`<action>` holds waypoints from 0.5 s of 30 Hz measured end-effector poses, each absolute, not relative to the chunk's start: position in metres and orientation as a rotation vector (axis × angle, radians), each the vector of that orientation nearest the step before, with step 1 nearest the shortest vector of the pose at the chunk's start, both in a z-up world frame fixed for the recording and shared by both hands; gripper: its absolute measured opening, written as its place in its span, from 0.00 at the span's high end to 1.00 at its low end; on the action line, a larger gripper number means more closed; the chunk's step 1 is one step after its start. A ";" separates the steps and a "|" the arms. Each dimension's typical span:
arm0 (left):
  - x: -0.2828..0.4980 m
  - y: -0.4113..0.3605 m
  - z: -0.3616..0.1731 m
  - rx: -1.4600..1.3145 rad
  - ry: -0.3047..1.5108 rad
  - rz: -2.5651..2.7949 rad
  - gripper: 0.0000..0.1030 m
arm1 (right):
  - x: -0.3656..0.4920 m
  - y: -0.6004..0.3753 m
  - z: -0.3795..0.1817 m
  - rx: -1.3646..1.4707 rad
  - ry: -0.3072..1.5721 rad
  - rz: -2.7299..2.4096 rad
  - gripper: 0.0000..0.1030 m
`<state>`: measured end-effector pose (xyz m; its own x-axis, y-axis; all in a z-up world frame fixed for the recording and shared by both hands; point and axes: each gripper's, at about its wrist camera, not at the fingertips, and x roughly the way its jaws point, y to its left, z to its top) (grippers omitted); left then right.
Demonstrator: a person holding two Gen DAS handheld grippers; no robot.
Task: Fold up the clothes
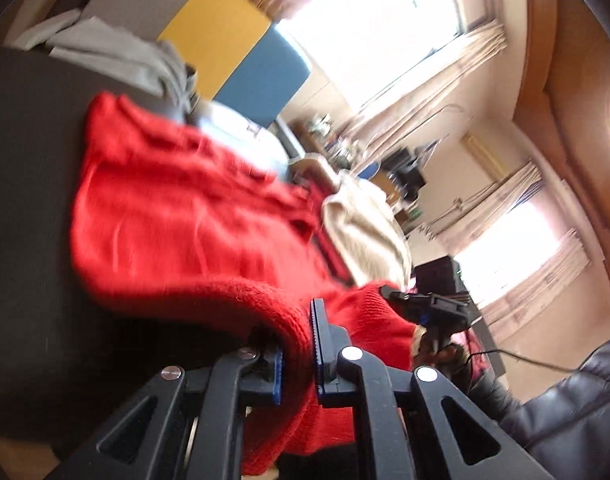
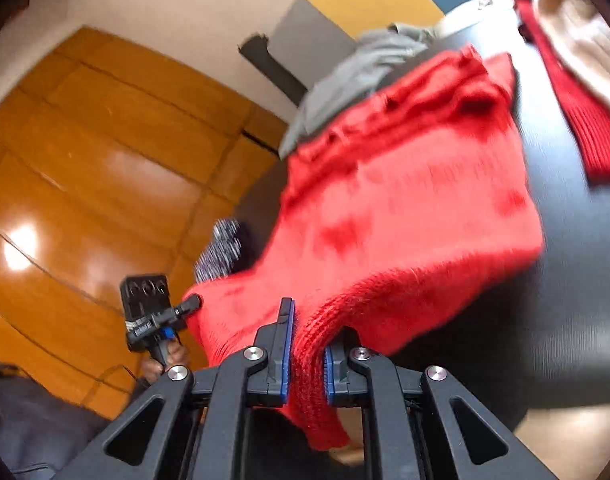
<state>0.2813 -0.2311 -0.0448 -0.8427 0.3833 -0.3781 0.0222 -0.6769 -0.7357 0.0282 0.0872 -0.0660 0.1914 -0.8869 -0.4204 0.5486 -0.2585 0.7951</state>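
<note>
A red knitted sweater [image 1: 185, 216] lies partly on a dark table [image 1: 29, 160], its near ribbed edge lifted off the surface. My left gripper [image 1: 299, 344] is shut on that ribbed hem, the knit bunched between its blue pads. In the right wrist view the same red sweater [image 2: 405, 200] stretches away from my right gripper [image 2: 307, 344], which is shut on the hem too. Each view shows the other gripper at the far end of the lifted edge: the right gripper [image 1: 421, 304] and the left gripper [image 2: 161, 320].
A grey garment [image 1: 121, 60] lies at the table's far end, seen too as the grey garment [image 2: 357, 76]. A cream and dark red garment [image 2: 577, 60] lies beside the sweater. A person's dark padded sleeve [image 1: 577, 408] is close. Wooden panelling [image 2: 85, 160] and bright windows [image 1: 377, 20] surround the table.
</note>
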 end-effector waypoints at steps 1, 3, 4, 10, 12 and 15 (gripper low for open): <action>0.274 -0.240 -0.042 -0.742 -1.163 2.594 0.92 | 0.019 0.079 -0.063 1.161 -0.418 -1.438 0.88; 0.258 -0.258 -0.036 -0.686 -1.196 2.603 0.92 | -0.005 0.065 -0.057 1.136 -0.452 -1.461 0.88; 0.248 -0.270 -0.034 -0.656 -1.217 2.612 0.92 | -0.017 0.062 -0.056 1.131 -0.461 -1.468 0.88; 0.177 -0.334 -0.041 -0.635 -1.298 2.663 0.92 | -0.096 0.027 -0.061 1.153 -0.509 -1.527 0.88; 0.157 -0.353 -0.049 -0.666 -1.327 2.678 0.92 | -0.121 0.014 -0.068 1.174 -0.518 -1.551 0.88; 0.122 -0.388 -0.087 -0.760 -1.474 2.652 0.92 | -0.159 -0.003 -0.092 1.246 -0.532 -1.612 0.88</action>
